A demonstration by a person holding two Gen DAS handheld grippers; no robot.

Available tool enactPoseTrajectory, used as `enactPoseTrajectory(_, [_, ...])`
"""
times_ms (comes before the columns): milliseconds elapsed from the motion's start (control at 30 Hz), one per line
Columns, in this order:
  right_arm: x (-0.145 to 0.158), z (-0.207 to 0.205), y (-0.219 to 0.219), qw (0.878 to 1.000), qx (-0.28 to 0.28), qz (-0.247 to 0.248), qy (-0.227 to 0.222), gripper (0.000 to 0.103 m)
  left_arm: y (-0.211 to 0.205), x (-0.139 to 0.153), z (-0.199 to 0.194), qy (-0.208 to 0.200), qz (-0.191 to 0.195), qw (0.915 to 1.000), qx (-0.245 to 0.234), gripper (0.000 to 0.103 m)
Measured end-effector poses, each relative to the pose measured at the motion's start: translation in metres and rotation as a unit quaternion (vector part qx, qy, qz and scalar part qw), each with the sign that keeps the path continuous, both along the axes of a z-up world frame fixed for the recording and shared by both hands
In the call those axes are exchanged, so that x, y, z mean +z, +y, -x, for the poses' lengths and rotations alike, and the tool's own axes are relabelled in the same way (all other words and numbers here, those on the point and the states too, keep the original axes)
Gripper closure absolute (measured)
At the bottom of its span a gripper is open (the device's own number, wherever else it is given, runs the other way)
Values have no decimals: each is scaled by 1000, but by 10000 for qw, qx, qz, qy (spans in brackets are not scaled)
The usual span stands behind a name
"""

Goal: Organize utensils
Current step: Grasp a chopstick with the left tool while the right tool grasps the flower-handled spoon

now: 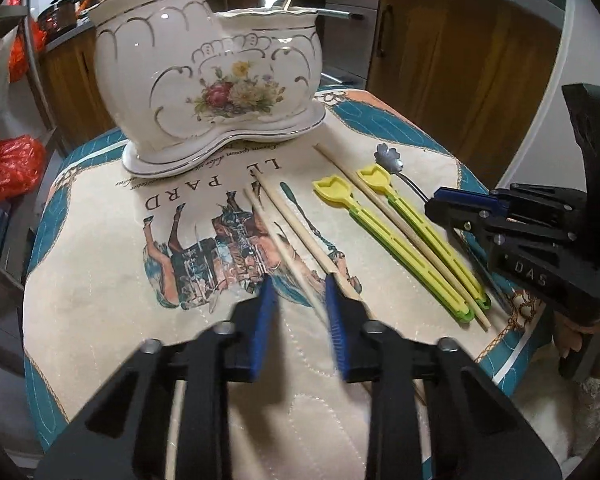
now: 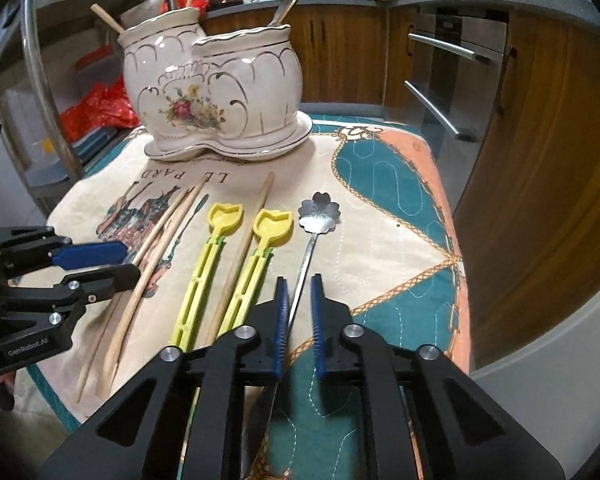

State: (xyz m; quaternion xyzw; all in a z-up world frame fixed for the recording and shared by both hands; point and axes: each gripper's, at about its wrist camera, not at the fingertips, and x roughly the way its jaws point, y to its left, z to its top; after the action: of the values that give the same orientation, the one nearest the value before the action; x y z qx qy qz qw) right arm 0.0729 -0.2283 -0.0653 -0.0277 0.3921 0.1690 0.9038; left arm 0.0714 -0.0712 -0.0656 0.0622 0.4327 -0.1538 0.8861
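Now we are organizing utensils.
Right claw (image 2: 299,312), parted, is straddling the thin, slippery flower spoon (image 2: 319,212) handle; left claw (image 1: 298,312) is parted over stiff chopsticks (image 1: 288,228).

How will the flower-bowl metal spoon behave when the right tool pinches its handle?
The flower-bowl spoon looks polished, so its thin handle may slip or twist between the right tool's pads. Probably stiff and light. The bowl end may droop, being wider.

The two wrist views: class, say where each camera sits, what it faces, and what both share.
Left wrist: on the left gripper, low over the mat, facing the ceramic holder; jaws apart over the chopsticks; right gripper at right.
Right wrist: on the right gripper, jaws astride the flower spoon.
Shared: holder, chopsticks, yellow utensils.
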Motion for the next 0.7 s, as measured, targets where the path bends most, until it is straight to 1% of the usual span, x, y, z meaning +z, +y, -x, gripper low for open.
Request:
enactPoseTrajectory(33, [0,-1,-2,10000,-1,-45,26,97,0,0,-3,56,47,9999,-74,92])
enactPoseTrajectory(133, [2,1,-4,10000,53,-14,20,99,5,2,-7,134,54,9998,-155,94])
enactPoseTrajectory(167, [3,2,-4,10000,62,31,-5,99,6,4,-7,134,11,9998,-165,94])
enactPoseTrajectory(267, [5,5,-5,9998,108,178,-19,99,13,8,-6,108,-192,9995,-217,98])
enactPoseTrajectory(333, [4,5,-4,9995,132,271,-6,99,18,9,-4,78,-382,9990,-235,98])
enactPoseTrajectory(367, [3,5,-4,9995,122,295,9,98,22,10,-5,94,-406,9989,-221,98])
enactPoseTrajectory(433, [3,3,-3,9994,87,328,6,91,32,11,-7,164,-315,9993,-132,98])
enactPoseTrajectory(467, [3,1,-3,9994,61,333,-10,83,36,11,-9,187,-237,9995,-73,98])
enactPoseTrajectory(500, [4,-1,-2,9995,48,308,-29,80,40,12,-10,198,-160,9997,-10,98])
enactPoseTrajectory(533, [4,-3,-1,9996,54,291,-30,80,41,13,-12,192,-72,9998,26,98])
enactPoseTrajectory(600, [4,-9,1,9994,22,332,-33,80,41,13,-13,214,-4,9998,44,96])
enactPoseTrajectory(633, [3,-11,2,9993,13,368,-30,80,40,13,-15,240,48,9997,48,90])
enactPoseTrajectory(667, [3,-14,4,9991,26,416,-25,80,39,13,-16,255,106,9996,45,79])
enactPoseTrajectory(700, [2,-16,6,9990,40,454,-30,80,37,13,-19,267,159,9995,44,74])
